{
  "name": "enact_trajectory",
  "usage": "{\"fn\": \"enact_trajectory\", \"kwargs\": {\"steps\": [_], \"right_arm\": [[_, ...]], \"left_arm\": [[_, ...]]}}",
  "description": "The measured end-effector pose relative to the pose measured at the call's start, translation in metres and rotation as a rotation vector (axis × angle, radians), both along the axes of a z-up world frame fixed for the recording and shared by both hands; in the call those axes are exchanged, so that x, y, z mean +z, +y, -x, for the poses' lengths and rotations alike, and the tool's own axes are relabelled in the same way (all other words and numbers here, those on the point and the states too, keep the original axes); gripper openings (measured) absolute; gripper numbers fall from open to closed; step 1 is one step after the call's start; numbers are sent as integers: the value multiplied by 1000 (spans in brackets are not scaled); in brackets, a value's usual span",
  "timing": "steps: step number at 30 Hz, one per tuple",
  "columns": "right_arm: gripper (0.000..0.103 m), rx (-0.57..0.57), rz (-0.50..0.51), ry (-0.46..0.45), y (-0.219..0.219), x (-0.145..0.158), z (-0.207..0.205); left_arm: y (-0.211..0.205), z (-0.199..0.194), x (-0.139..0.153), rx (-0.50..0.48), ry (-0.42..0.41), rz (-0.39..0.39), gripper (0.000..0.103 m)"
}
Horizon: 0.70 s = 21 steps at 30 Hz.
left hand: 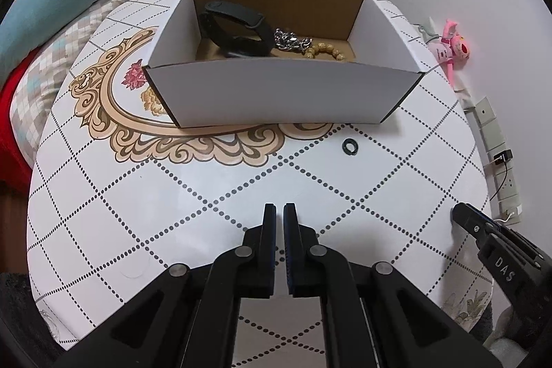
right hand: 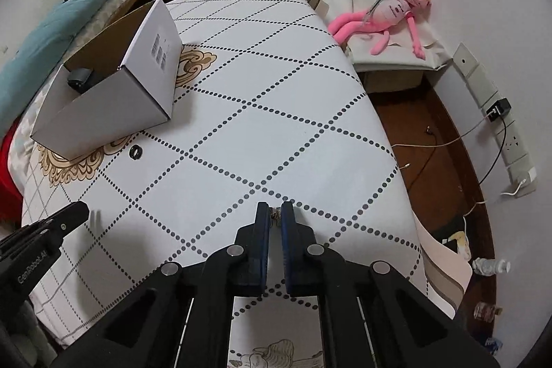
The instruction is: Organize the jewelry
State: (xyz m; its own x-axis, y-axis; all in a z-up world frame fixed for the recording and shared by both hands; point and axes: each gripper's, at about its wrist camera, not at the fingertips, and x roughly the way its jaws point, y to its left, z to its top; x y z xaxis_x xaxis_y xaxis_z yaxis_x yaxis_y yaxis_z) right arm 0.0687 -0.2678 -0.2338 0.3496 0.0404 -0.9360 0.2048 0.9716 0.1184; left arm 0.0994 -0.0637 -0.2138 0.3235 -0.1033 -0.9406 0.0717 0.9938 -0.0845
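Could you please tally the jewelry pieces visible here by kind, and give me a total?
Black wristband, in the box: 1
Silver chain, in the box: 1
Beaded bracelet, in the box: 1
Black ring, on the table: 1
Small silvery piece, pinched in the right claw: 1
Total: 5

The bench (left hand: 193, 195) wears a white cloth crossed by dotted grey diamond lines, with a tan and brown scrollwork ornament and a red flower. The box (left hand: 276, 92) is white outside, plain brown card inside, holding a black strap (left hand: 238, 33), a silver chain (left hand: 289, 40) and tan beads (left hand: 324, 50). A black ring (left hand: 351, 146) lies on the cloth. Both grippers are black with blue pads. The plush toy (right hand: 390, 12) is pink, the quilt (right hand: 86, 9) teal.
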Motion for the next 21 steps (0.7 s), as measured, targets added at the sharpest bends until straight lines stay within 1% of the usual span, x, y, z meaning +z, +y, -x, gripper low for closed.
{"fn": "enact_trajectory", "kwargs": {"steps": [3, 5, 7, 10, 12, 14, 16, 18, 21], "right_arm": [[7, -31, -76, -22, -8, 7, 2], [6, -45, -142, -49, -11, 22, 0], [6, -42, -204, -85, -10, 42, -7], [6, -4, -274, -139, 0, 72, -26], [6, 28, -322, -166, 10, 88, -46], [6, 63, -340, -181, 21, 99, -66], [6, 99, -333, -185, 33, 105, -88], [6, 126, -332, -170, 43, 106, -110], [6, 160, -319, -123, 55, 98, -138]], "left_arm": [[1, 0, 12, -4, -15, 23, 2], [2, -3, 25, -7, -29, 45, 2], [3, -8, 44, -11, -55, 71, 2], [9, -27, 77, -11, -94, 127, 2], [14, -42, 95, -11, -121, 138, 2], [18, -57, 104, -14, -131, 139, 2], [23, -74, 108, -12, -134, 124, 2], [28, -92, 103, -11, -117, 101, 2], [36, -112, 88, -9, -54, 88, 2]]}}
